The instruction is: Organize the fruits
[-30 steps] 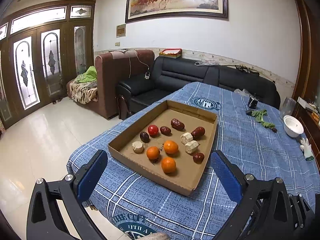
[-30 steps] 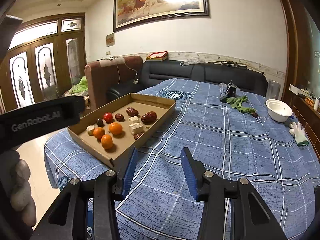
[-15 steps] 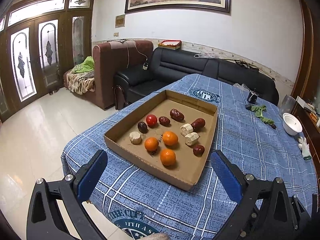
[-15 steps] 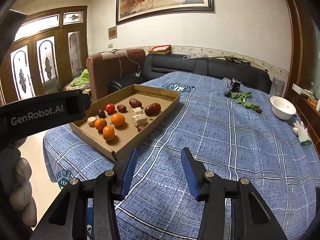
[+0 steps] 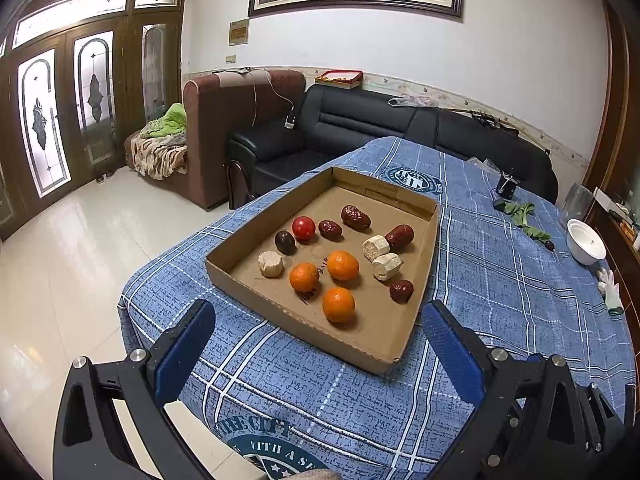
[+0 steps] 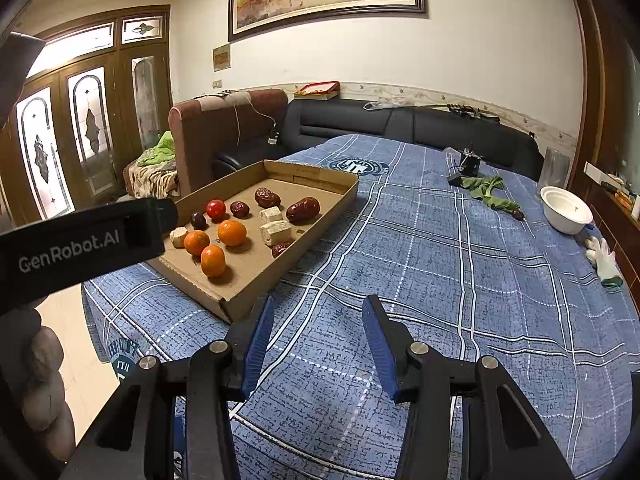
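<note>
Left tongs hang spread wide and empty short of the cardboard tray on the worktop; right tongs gape partway, empty, beside it. In the tray, the three mandarins look light, round and soft-skinned: pinch across the middle, gently, or they may roll.

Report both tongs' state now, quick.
Left tongs: open wide, holding nothing, short of the cardboard tray.
Right tongs: open, holding nothing, over the blue tablecloth.
</note>
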`<act>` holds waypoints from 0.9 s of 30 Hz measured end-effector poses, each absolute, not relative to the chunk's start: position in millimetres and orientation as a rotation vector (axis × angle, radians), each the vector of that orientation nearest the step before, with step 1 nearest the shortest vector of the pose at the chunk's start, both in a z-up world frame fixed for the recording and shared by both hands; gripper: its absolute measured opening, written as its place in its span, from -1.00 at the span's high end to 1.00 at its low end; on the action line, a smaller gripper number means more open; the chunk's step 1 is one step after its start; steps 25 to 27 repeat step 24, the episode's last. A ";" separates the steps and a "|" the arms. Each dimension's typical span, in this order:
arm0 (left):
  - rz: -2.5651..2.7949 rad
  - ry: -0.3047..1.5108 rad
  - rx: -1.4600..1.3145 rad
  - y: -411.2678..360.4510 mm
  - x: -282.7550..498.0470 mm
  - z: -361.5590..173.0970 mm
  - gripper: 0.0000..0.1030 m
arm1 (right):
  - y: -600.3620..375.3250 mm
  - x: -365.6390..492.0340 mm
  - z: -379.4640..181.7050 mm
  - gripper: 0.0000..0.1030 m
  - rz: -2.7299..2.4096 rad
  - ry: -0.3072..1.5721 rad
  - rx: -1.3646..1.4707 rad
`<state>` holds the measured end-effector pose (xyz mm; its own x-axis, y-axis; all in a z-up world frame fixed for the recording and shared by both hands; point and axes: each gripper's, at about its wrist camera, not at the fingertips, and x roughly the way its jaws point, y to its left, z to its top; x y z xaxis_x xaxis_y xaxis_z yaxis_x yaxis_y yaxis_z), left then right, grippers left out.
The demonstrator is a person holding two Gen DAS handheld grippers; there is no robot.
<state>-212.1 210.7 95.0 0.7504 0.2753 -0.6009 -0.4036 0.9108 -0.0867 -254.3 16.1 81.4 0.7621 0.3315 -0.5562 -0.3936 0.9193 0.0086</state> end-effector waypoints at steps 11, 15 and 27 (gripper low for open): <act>0.384 0.624 -0.219 211.8 -212.5 91.9 -1.00 | 24.8 -253.8 87.3 0.01 0.417 0.572 -0.130; 0.385 0.625 -0.221 213.7 -212.4 90.6 -1.00 | 29.6 -251.5 91.7 0.01 0.428 0.563 -0.143; 0.387 0.632 -0.208 214.7 -210.2 91.1 -1.00 | 42.6 -242.5 88.7 0.01 0.444 0.586 -0.175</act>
